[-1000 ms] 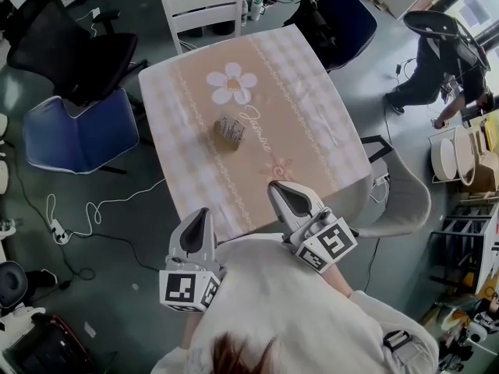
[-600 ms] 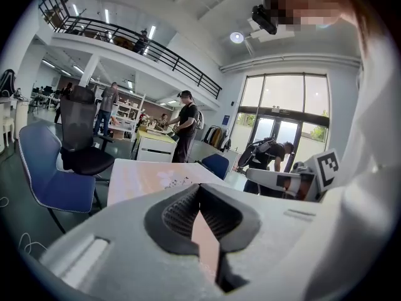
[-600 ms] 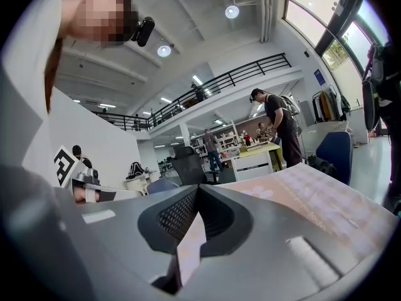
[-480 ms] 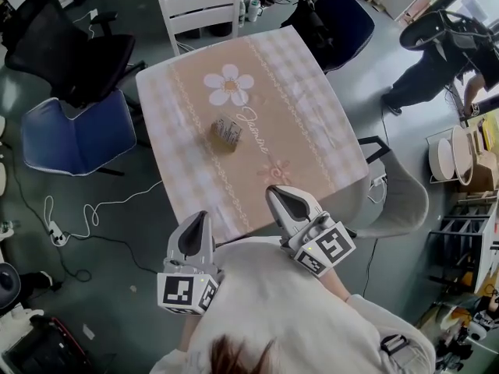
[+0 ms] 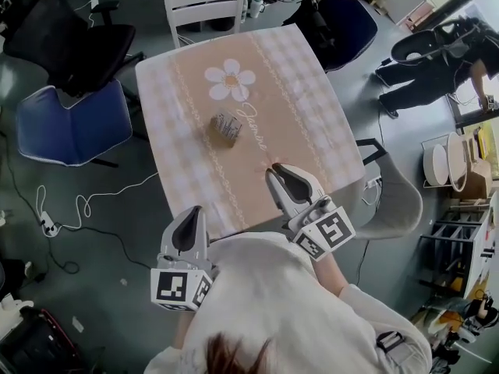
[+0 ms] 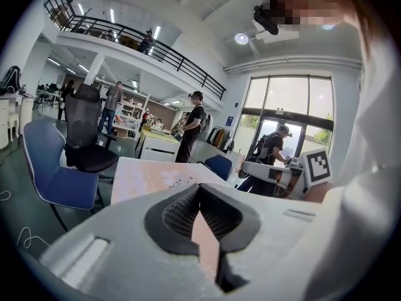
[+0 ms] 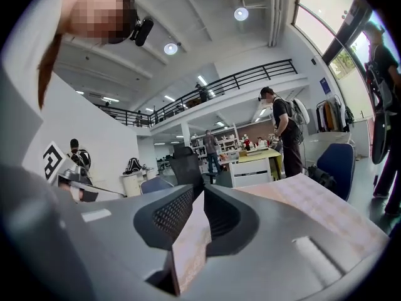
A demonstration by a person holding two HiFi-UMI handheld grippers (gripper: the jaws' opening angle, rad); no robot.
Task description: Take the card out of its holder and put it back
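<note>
A small grey card holder (image 5: pixel 226 127) with a card upright in it stands near the middle of the table (image 5: pixel 308 115), on a pink checked cloth with a white flower. Both grippers hover at the table's near edge, well short of the holder. My left gripper (image 5: pixel 192 213) is off the near left corner with its jaws together and empty; the left gripper view shows the tips (image 6: pixel 199 187) meeting. My right gripper (image 5: pixel 274 170) reaches just over the near edge. Its jaws are opening, with a thin gap at the tips (image 7: pixel 202 190) and nothing between them.
A white wooden chair (image 5: pixel 204 2) stands at the far side. A blue chair (image 5: pixel 70 127) and a black office chair (image 5: pixel 66 33) are on the left, a dark chair (image 5: pixel 343 22) far right, a grey chair (image 5: pixel 398 201) near right. Cables (image 5: pixel 78 209) lie on the floor. A person (image 5: pixel 437 61) bends at the right.
The right gripper has edged forward over the table's near edge and its tips have parted slightly. The left gripper has drifted a little left. The holder has not moved.
</note>
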